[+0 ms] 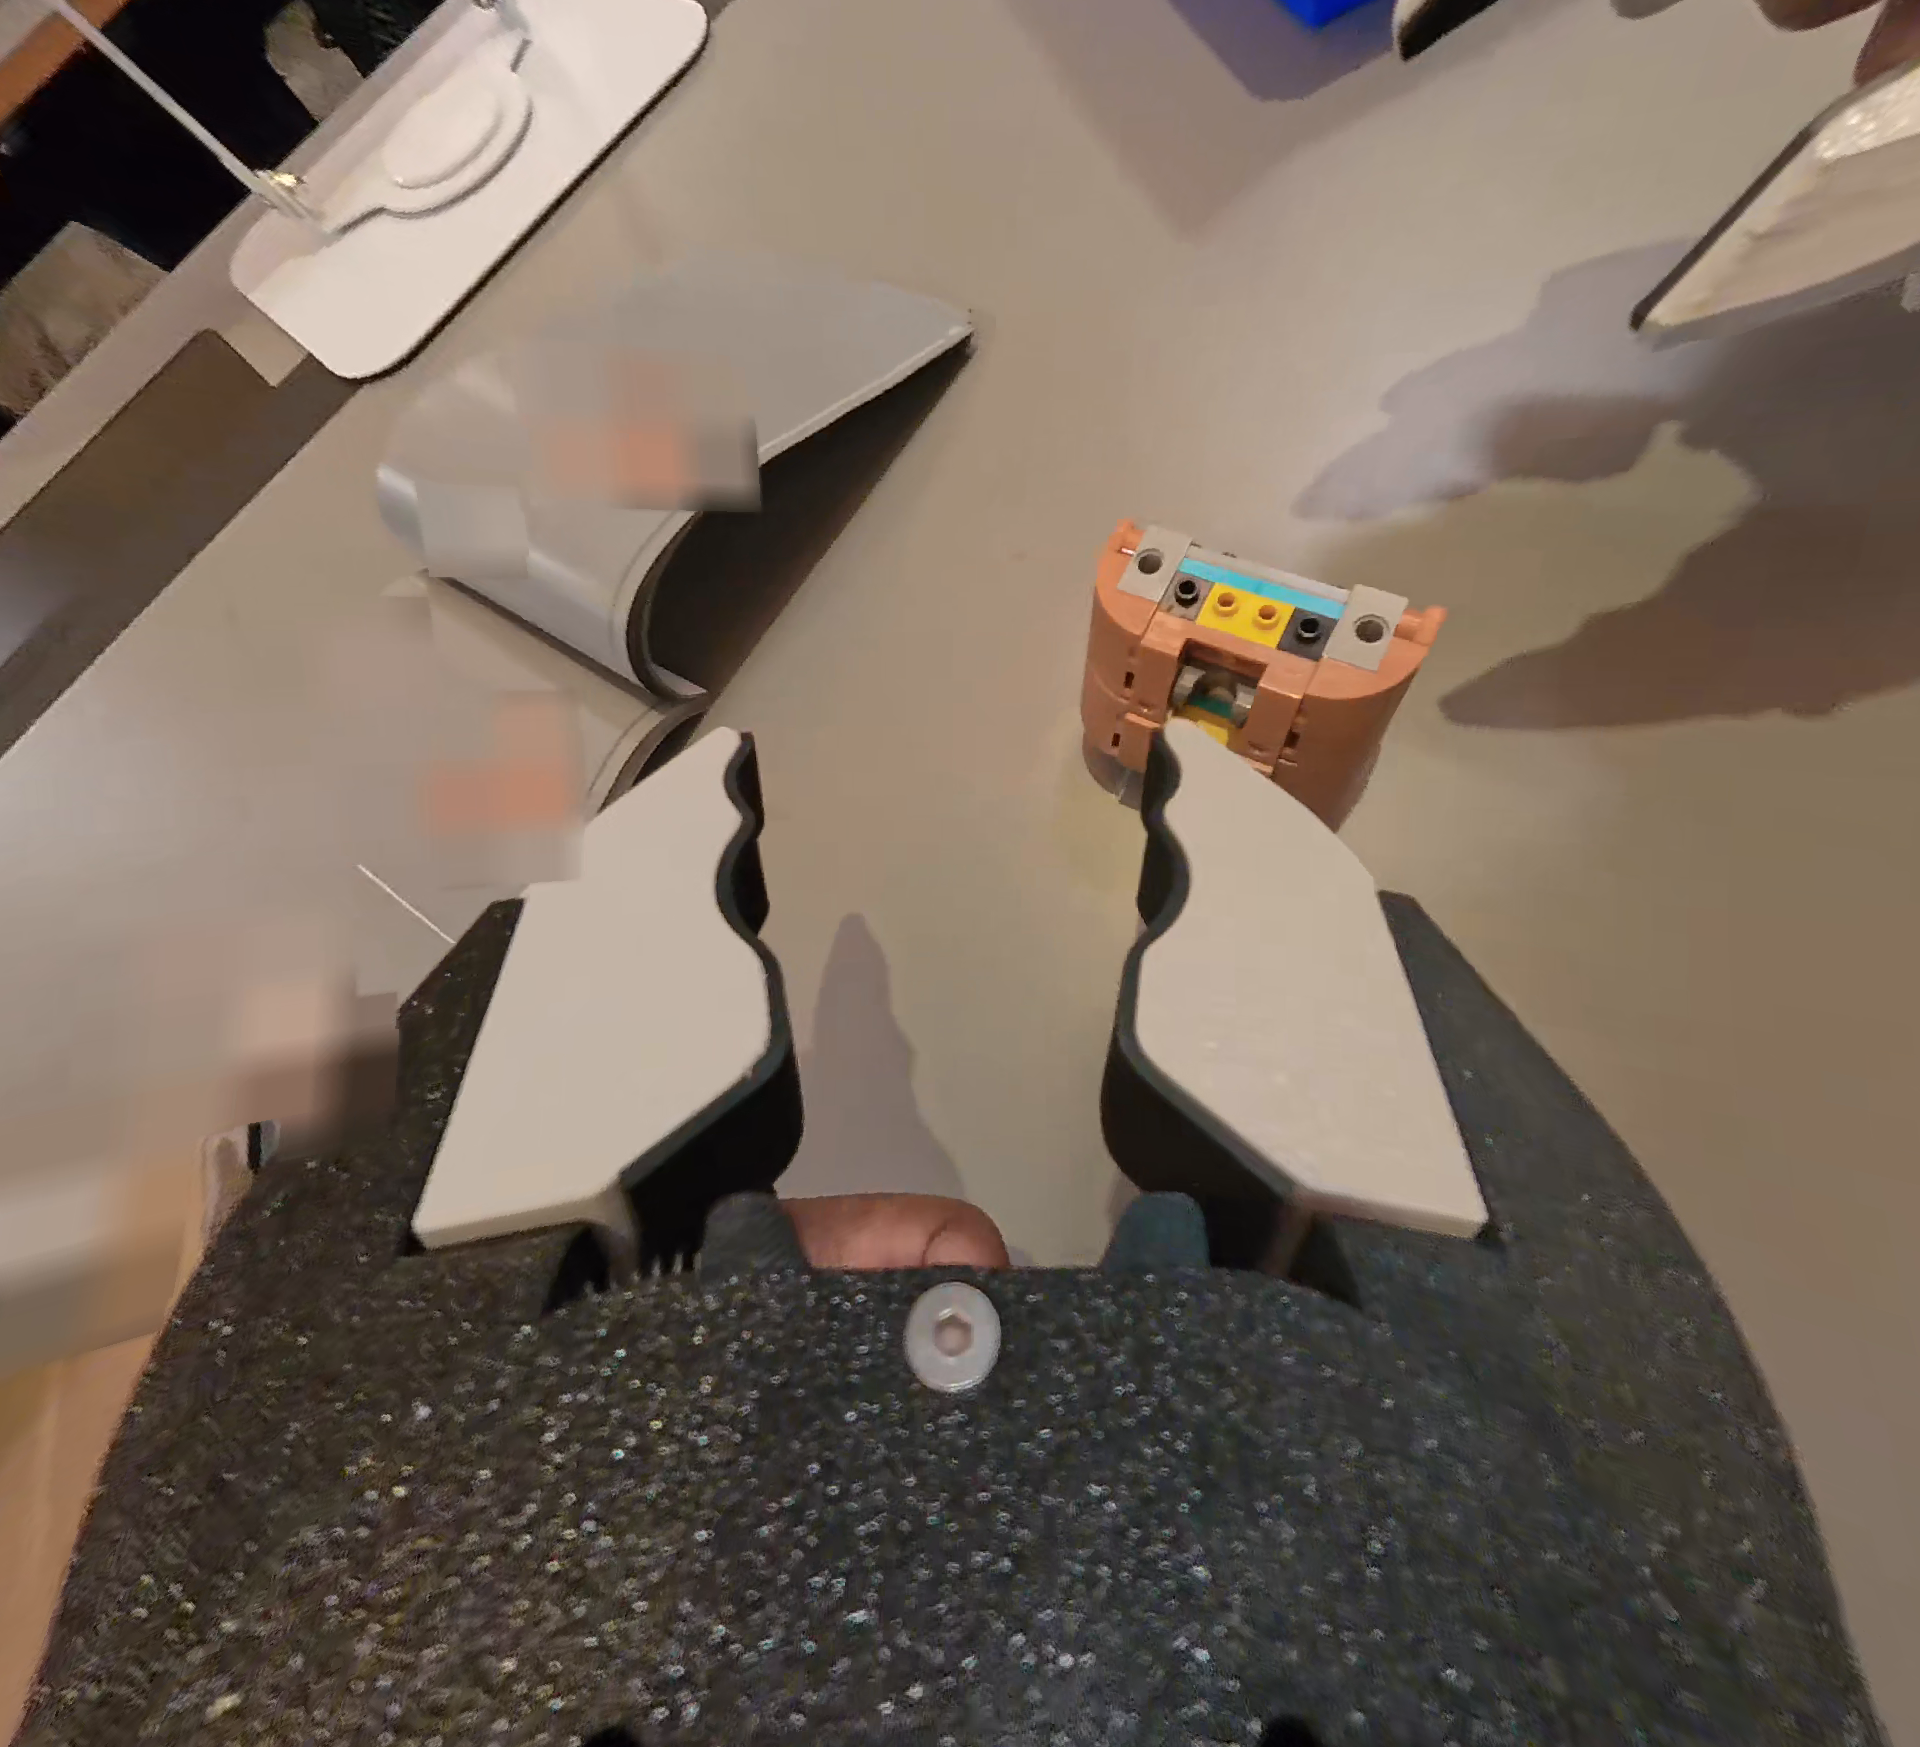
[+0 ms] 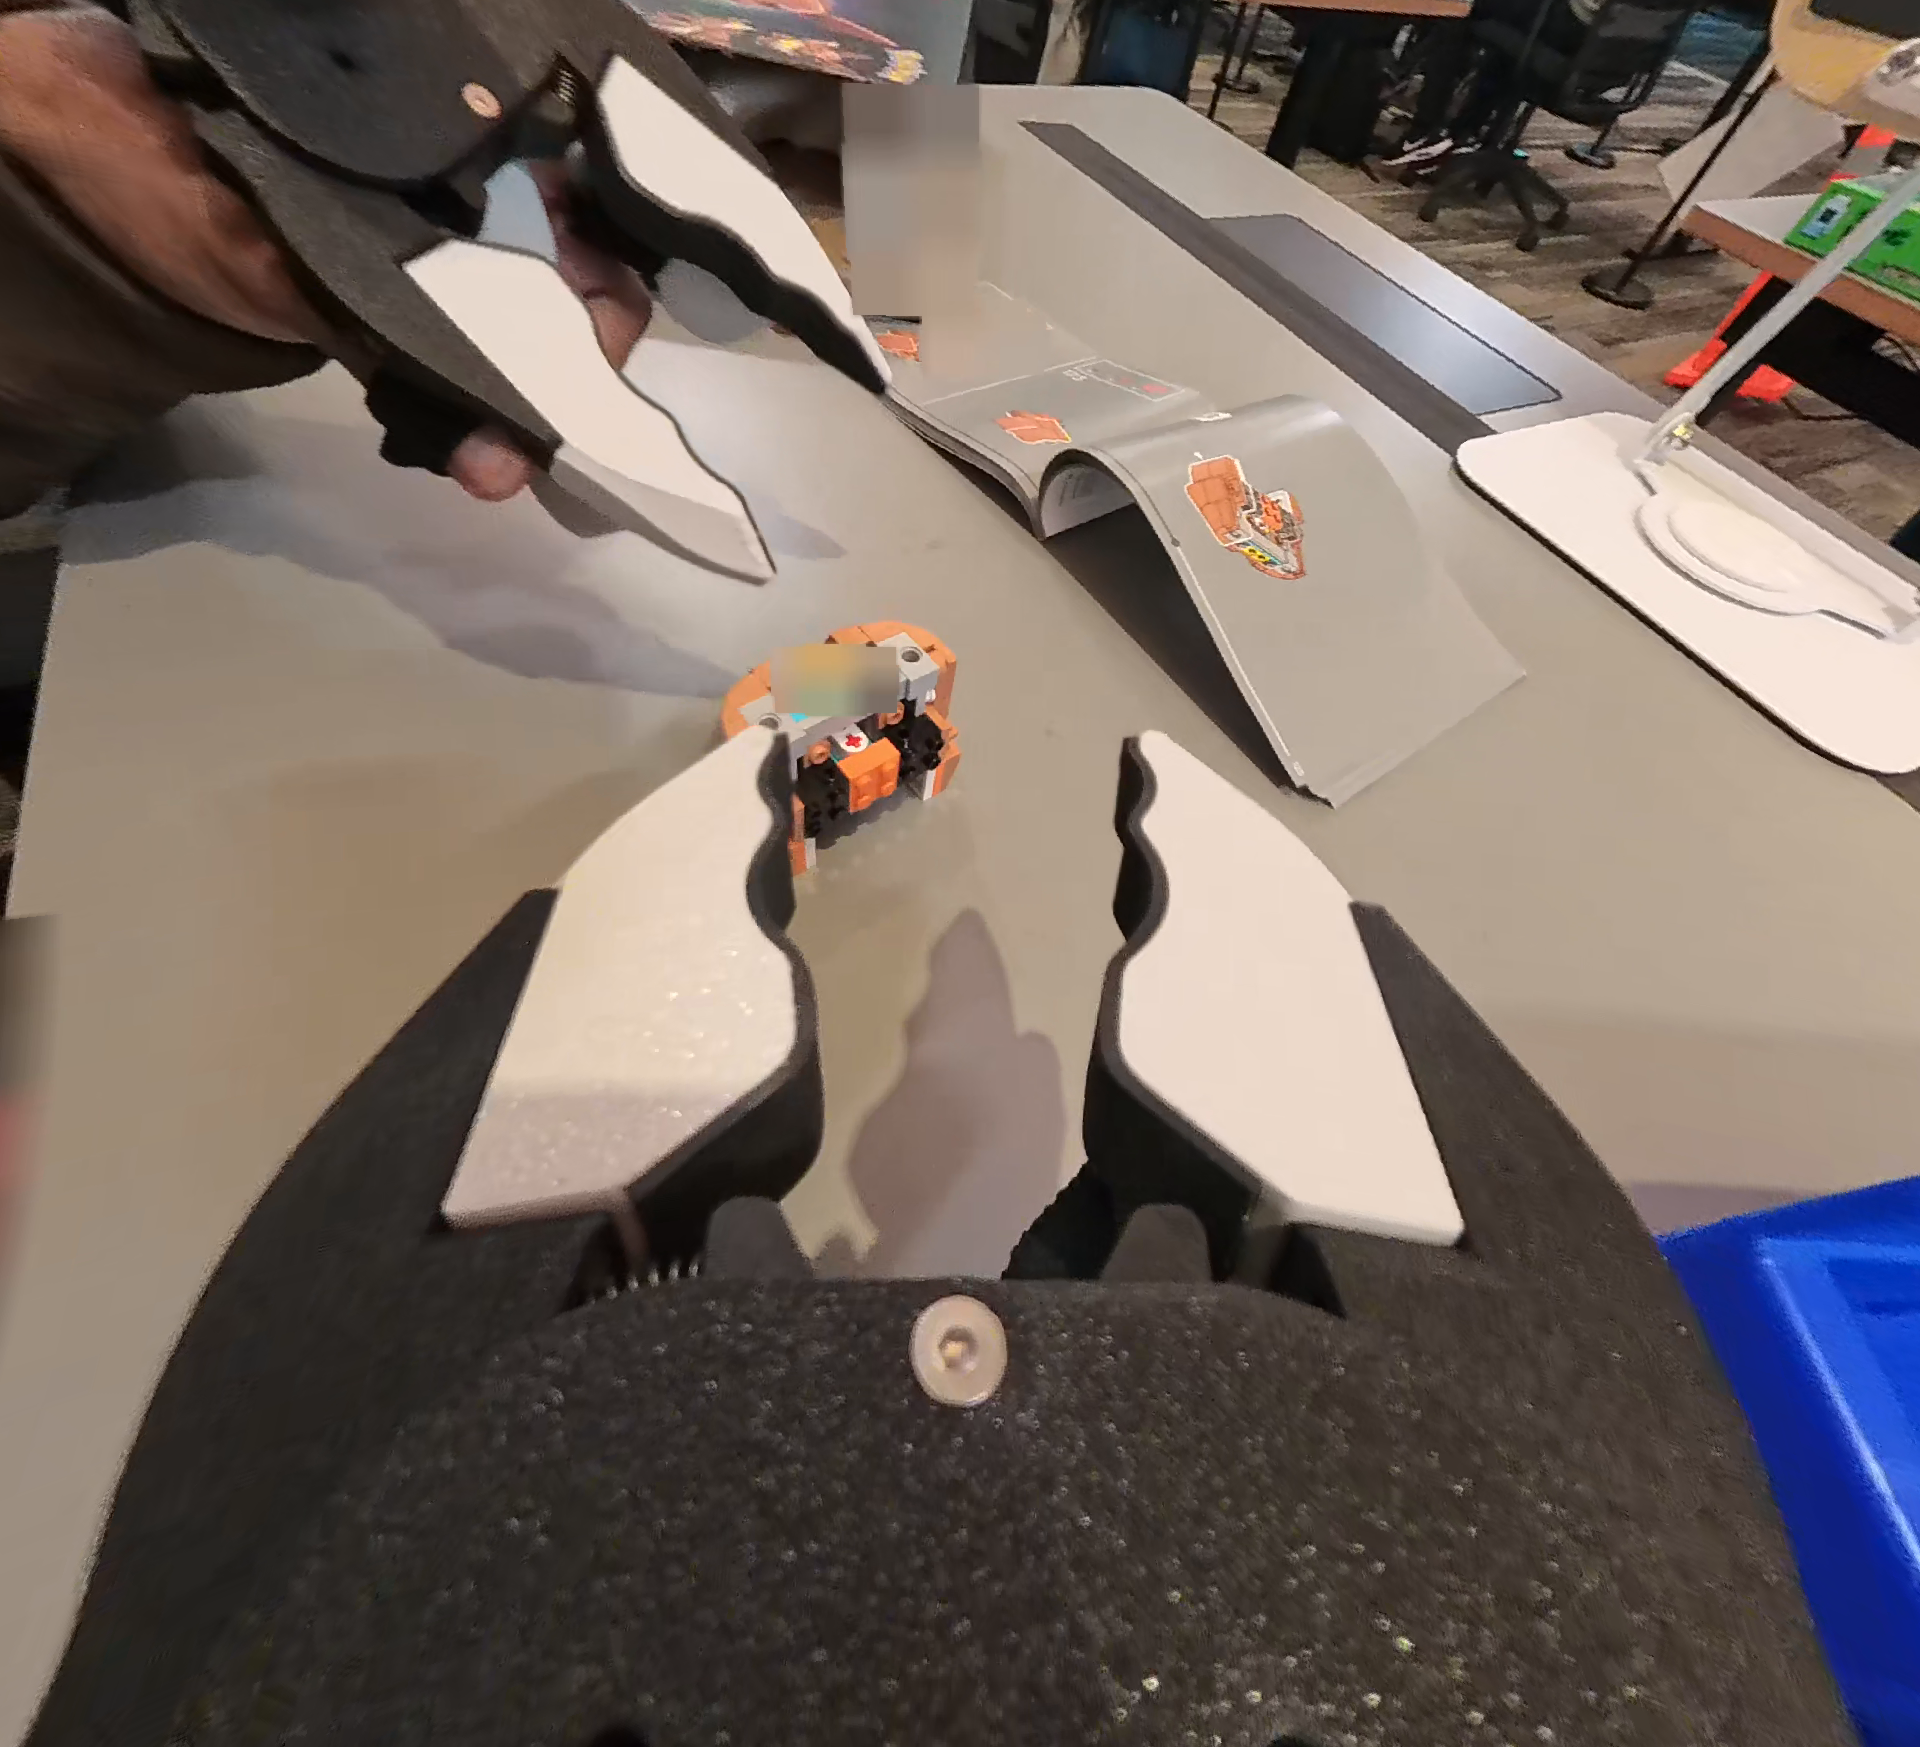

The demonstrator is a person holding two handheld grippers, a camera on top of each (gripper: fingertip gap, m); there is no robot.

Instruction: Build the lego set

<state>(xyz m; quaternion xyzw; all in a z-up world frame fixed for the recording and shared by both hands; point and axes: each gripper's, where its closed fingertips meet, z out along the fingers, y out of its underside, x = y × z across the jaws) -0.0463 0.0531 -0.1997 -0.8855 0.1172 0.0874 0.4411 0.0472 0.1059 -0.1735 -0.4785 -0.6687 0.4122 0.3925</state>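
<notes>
The small brown lego model (image 1: 1252, 658) stands on the grey surface (image 1: 1039, 243), not held by anything. In the left wrist view it is at about 1 o'clock from the left tool (image 1: 951, 741), and the tip of one finger (image 1: 1247, 866) overlaps its lower edge; I cannot tell if they touch. The left tool is released, its two fingers spread wide with only bare surface between them.

In the right wrist view the same model (image 2: 862, 741) shows orange and black bricks on its near side. It sits at 11 o'clock from the right tool (image 2: 951, 741), just behind the tip of one finger (image 2: 665, 918). The right tool is also released, jaws wide apart, nothing between them.

The left tool (image 2: 821, 471) appears again in this view at 10 o'clock, hanging above the surface with its fingers apart.

An open instruction booklet (image 2: 1247, 534) lies at 1 o'clock from the model, one page curling up. A white lamp base (image 2: 1704, 575) is at 2 o'clock, and a blue bin (image 2: 1829, 1385) at 4 o'clock.
</notes>
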